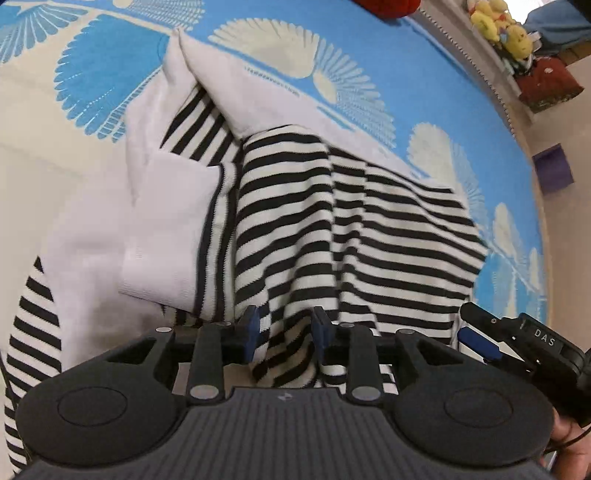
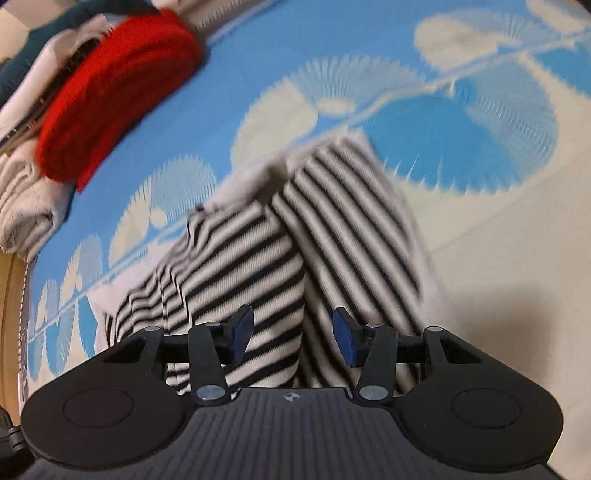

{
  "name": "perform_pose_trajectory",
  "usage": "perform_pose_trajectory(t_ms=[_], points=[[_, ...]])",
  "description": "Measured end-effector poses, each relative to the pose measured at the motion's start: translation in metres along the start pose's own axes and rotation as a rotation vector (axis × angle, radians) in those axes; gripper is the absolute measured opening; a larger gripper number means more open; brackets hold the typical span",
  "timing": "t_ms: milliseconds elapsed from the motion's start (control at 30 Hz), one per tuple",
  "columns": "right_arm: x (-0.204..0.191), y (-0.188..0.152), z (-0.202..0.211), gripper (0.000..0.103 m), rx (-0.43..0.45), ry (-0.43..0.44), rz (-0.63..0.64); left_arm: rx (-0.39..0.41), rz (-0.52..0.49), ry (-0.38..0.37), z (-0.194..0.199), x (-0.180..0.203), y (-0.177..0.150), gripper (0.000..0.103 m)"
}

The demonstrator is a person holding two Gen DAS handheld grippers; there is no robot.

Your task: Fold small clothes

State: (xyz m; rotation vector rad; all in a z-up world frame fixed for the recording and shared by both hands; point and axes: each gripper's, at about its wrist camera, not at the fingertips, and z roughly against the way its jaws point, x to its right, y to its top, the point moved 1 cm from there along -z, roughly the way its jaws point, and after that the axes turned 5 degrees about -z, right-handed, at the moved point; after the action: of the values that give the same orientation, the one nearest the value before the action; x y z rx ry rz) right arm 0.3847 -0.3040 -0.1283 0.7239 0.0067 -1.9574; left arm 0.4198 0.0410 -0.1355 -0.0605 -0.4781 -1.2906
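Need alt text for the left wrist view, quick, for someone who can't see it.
The left gripper holds a bunched fold of a black-and-white striped garment between its blue pads, over a blue and cream patterned mat. The right gripper shows at the lower right edge.

Lighting even, soft indoor, fairly bright; no glare. Left wrist view mostly sharp, slight smear on the striped garment (image 1: 332, 229). Right wrist view heavily motion-blurred across the blue patterned mat (image 2: 258, 55). Soft shadow lower right there. Strong fisheye bending at edges.
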Motion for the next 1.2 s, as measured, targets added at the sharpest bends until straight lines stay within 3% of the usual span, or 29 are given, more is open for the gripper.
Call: perform_pose_trajectory(t_ms=[67,100,167,200,300,367,467,567,633,700,800,833,900,933,967,1000,1033,1067,1200], points=[[-0.006,-0.006,-0.011,0.037,-0.022,-0.012,0.015,0.002,0.015,0.035,-0.004,-0.003,0.002,0.027],[-0.008,-0.008,-0.015,0.025,-0.028,-0.016,0.015,0.002,0.019,0.043,-0.005,-0.003,0.003,0.024],[-0.01,-0.009,-0.019,0.01,-0.031,-0.012,0.002,0.011,0.021,0.063,0.0,-0.01,0.002,0.021],[-0.011,-0.009,-0.019,0.002,-0.025,-0.009,-0.001,0.01,0.009,0.056,0.001,-0.01,0.001,0.013],[-0.014,-0.006,-0.01,0.001,0.019,0.049,-0.019,-0.005,-0.015,0.042,-0.002,-0.009,0.0,0.001],[-0.015,-0.001,0.001,0.001,0.045,0.102,-0.042,0.003,-0.024,0.04,-0.001,-0.011,0.001,0.0],[-0.009,0.009,0.029,0.001,0.126,0.262,-0.127,0.155,-0.018,0.0,0.027,-0.012,0.01,0.0],[0.004,0.021,0.062,0.001,0.227,0.475,-0.246,0.441,-0.081,-0.02,0.08,-0.008,0.018,0.0],[0.015,0.025,0.075,0.001,0.258,0.548,-0.302,0.507,-0.065,-0.005,0.095,-0.017,0.019,0.0],[0.025,0.026,0.073,0.001,0.214,0.52,-0.335,0.409,0.008,0.034,0.083,-0.034,0.021,0.0],[0.032,0.017,0.042,0.001,-0.008,0.234,-0.288,0.098,0.146,0.094,0.036,-0.066,0.013,0.001],[0.038,0.01,0.032,0.001,-0.054,0.155,-0.288,0.052,0.203,0.077,0.028,-0.074,0.01,0.001],[0.044,0.002,0.022,0.005,-0.088,0.032,-0.284,0.046,0.244,0.066,0.028,-0.079,0.009,0.01],[0.043,0.001,0.022,0.006,-0.083,0.006,-0.269,0.077,0.222,0.078,0.034,-0.075,0.011,0.014],[0.04,0.003,0.025,0.007,-0.067,0.005,-0.251,0.111,0.204,0.083,0.04,-0.071,0.014,0.026],[0.036,0.006,0.029,0.016,-0.045,0.025,-0.238,0.144,0.192,0.08,0.046,-0.067,0.017,0.035],[0.033,0.009,0.033,0.024,-0.019,0.048,-0.228,0.157,0.187,0.071,0.048,-0.065,0.019,0.038],[0.029,0.012,0.037,0.04,0.008,0.06,-0.218,0.157,0.19,0.061,0.048,-0.064,0.019,0.038],[0.022,0.016,0.036,0.042,0.044,0.079,-0.2,0.186,0.173,0.073,0.046,-0.053,0.018,0.038]])
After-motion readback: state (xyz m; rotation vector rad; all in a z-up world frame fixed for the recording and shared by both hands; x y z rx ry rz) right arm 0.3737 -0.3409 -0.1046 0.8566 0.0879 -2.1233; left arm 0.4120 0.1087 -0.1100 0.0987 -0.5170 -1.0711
